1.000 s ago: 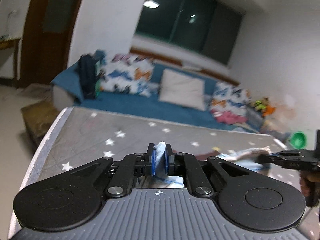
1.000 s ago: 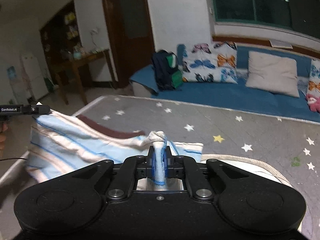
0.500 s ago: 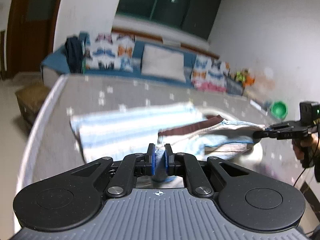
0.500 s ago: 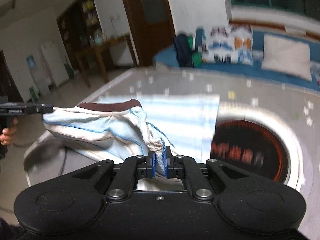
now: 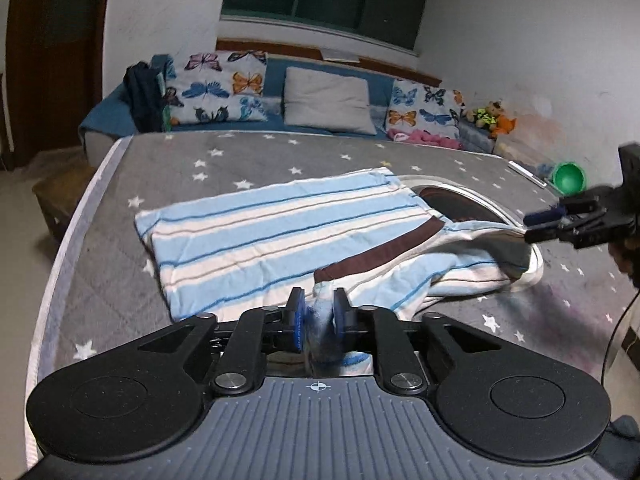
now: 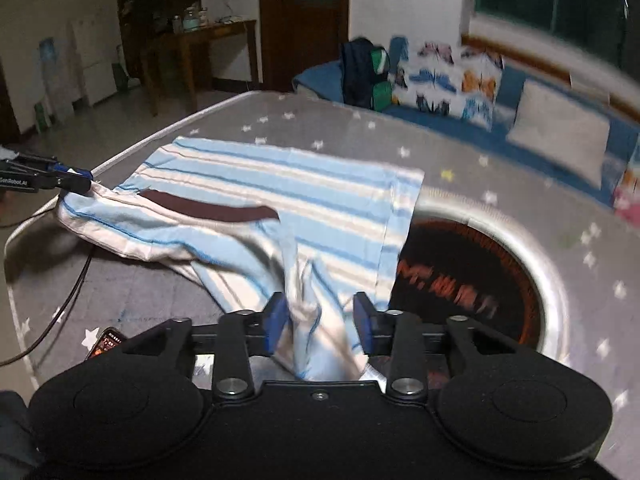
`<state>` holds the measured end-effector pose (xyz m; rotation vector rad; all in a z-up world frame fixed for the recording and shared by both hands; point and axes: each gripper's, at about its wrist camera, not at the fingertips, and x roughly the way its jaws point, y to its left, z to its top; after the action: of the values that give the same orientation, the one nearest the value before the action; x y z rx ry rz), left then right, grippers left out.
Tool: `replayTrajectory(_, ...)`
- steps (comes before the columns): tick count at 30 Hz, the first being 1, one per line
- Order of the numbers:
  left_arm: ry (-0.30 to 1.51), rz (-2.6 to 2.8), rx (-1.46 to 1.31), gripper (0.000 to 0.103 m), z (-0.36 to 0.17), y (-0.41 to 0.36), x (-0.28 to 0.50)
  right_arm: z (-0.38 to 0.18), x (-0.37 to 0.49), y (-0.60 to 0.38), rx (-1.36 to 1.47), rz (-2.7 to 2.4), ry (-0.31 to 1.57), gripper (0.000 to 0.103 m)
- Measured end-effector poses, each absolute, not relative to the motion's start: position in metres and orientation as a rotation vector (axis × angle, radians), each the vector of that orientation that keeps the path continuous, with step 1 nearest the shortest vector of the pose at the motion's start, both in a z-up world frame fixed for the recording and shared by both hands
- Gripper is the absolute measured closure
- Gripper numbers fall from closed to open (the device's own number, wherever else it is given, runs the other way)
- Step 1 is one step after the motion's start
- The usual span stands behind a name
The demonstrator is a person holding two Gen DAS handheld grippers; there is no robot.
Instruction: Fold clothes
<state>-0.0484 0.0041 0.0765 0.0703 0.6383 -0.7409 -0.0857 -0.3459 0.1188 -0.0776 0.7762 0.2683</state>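
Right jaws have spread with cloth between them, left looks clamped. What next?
Probably open the left gripper too and back both off: the light-blue striped shirt lies mostly flat on the grey star-print mattress, the right gripper has already spread, and only the left pinches a bunch of it.

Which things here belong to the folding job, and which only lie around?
For the job:
striped shirt
left claw
right claw

Lying about:
phone
backpack
grey pillow
green bowl
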Motion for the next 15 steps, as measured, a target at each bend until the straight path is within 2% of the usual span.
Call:
replayTrajectory(2, 0.628, -0.745, 0.087, 0.072, 0.077, 0.002, -0.051, 0.123, -0.082, -0.339, -0.111, 0.274, 0.766, 0.057)
replayTrajectory(8, 0.646, -0.772, 0.143, 0.069, 0.074, -0.008, -0.054, 0.131, -0.073, -0.323, -0.193, 0.293, 0.745, 0.057)
replayTrajectory(11, 0.655, -0.793, 0.167, 0.062, 0.071, -0.015, -0.054, 0.129, -0.072, -0.319, -0.201, 0.303, 0.752, 0.057)
replayTrajectory(13, 0.671, -0.792, 0.188, 0.06, 0.067, -0.022, -0.05, 0.128, -0.071, -0.316, -0.206, 0.31, 0.757, 0.06)
replayTrajectory(15, 0.686, -0.787, 0.201, 0.059, 0.063, -0.026, -0.047, 0.127, -0.071, -0.313, -0.211, 0.317, 0.761, 0.069)
